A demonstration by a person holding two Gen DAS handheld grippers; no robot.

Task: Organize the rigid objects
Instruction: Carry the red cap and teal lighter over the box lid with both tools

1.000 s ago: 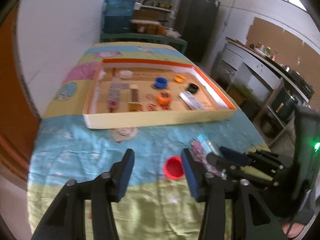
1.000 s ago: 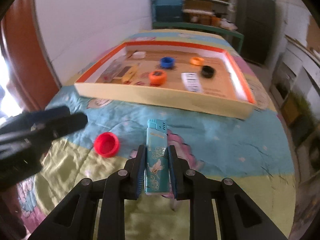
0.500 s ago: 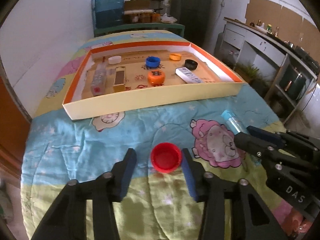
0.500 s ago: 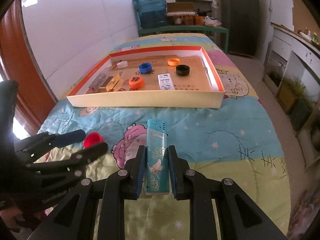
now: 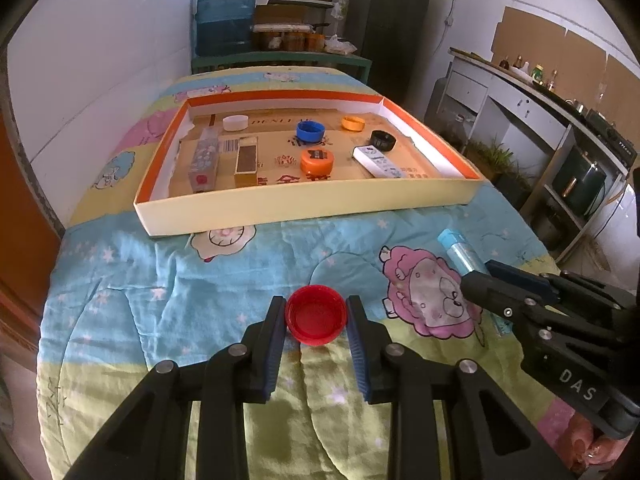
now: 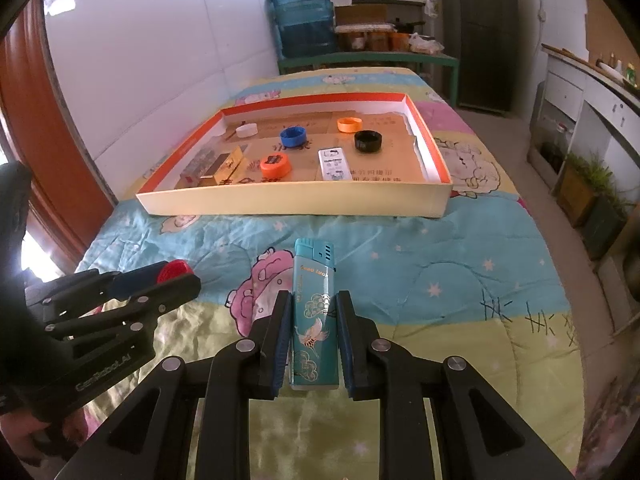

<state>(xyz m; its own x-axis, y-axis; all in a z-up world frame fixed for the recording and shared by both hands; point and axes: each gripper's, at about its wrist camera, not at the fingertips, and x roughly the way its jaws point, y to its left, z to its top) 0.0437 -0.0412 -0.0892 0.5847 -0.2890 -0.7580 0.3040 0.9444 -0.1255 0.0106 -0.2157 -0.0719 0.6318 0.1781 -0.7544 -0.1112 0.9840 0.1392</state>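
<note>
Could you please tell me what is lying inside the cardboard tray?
The tray holds white, blue, orange, black caps, an orange tub, a white remote, and two boxes. The near wall hides nothing obvious.

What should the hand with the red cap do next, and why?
Probably lift the red cap and carry it toward the cardboard tray. The left gripper has its fingers against both sides of the cap, and other caps already sit in that tray, so it likely belongs there.
</note>
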